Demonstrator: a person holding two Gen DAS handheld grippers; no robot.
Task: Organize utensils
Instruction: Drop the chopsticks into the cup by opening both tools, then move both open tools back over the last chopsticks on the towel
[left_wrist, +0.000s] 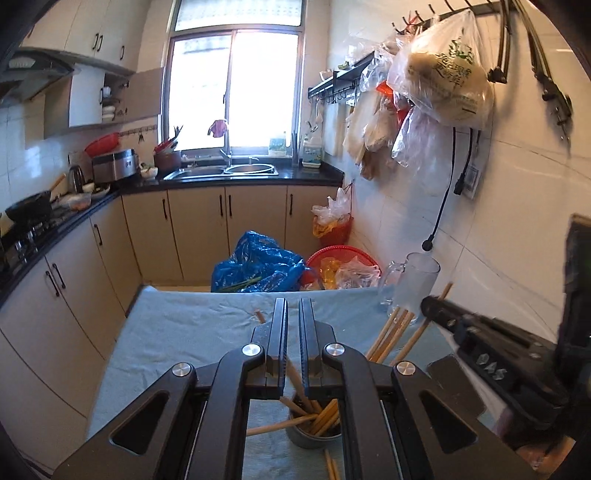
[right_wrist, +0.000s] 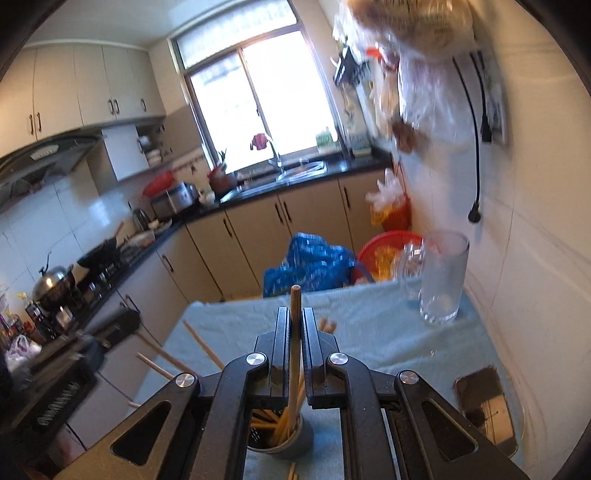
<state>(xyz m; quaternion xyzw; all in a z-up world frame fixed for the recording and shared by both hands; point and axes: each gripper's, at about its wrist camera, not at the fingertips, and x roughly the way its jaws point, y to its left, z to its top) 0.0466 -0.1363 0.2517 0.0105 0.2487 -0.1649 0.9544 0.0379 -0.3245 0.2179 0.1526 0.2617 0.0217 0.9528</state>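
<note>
We hold the right tongs (right_wrist: 294, 314) closed on a single wooden chopstick (right_wrist: 294, 334), which stands nearly upright between the pads, its top end projecting above the fingertips and its lower part running down toward the grey cup (right_wrist: 295, 437) just beneath. That cup stands on the blue cloth (right_wrist: 369, 332) covering the surface and holds a bundle of chopsticks (right_wrist: 275, 430) leaning at mixed angles. The left tongs (left_wrist: 293, 314) are closed as well; in the left wrist view a chopstick (left_wrist: 295, 380) passes through the narrow gap low between the fingers, but we cannot tell whether the pads press on it. Directly under the left tongs sits the same cup (left_wrist: 314, 437), with one stick (left_wrist: 273, 428) lying out over its rim to the left. Loose chopsticks (left_wrist: 388, 336) lie on the cloth to the right of the left tongs, their far ends reaching to the clear glass pitcher (left_wrist: 413, 284), which stands at the far right corner of the surface against the tiled wall. A dark phone (right_wrist: 484, 406) lies flat at the near right edge. Beyond the surface's far edge we see a blue plastic bag (left_wrist: 255, 264) and a red basket (left_wrist: 340, 258) on the floor. Plastic bags (left_wrist: 439, 77) hang from wall hooks above the pitcher.
</note>
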